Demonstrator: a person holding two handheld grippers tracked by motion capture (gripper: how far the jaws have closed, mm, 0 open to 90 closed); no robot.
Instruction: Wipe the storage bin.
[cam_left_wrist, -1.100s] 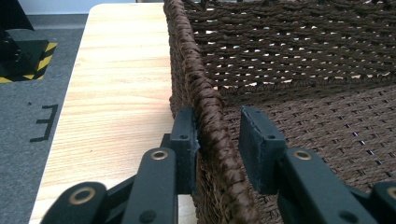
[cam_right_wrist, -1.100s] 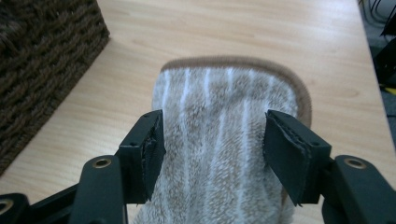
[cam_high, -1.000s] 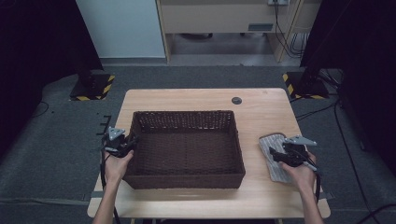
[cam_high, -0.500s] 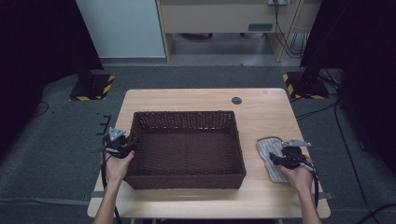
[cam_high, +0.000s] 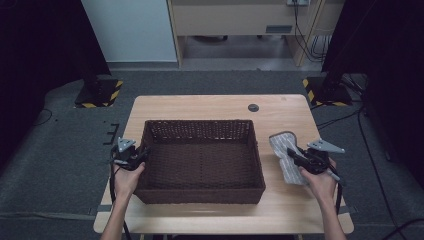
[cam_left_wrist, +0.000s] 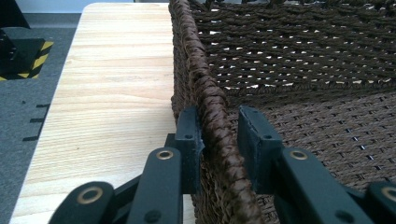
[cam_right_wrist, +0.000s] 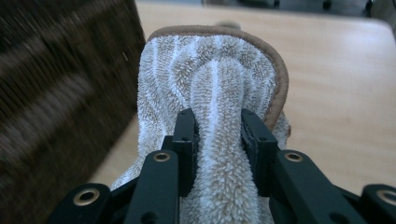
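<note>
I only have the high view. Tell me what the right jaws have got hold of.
Observer: In the right gripper view, the right gripper has just closed; its jaws pinch a raised fold of the towel.
Operator: Describe the towel's edge.
Observer: White and beige striped terry, with a brown hem around the far end.
Operator: Now check the left side.
Observer: In the left gripper view, the left gripper straddles the basket rim, one jaw outside the wall, one inside.
Operator: Confirm it grips.
Observer: The outer jaw touches the weave; a narrow gap shows at the inner one.
</note>
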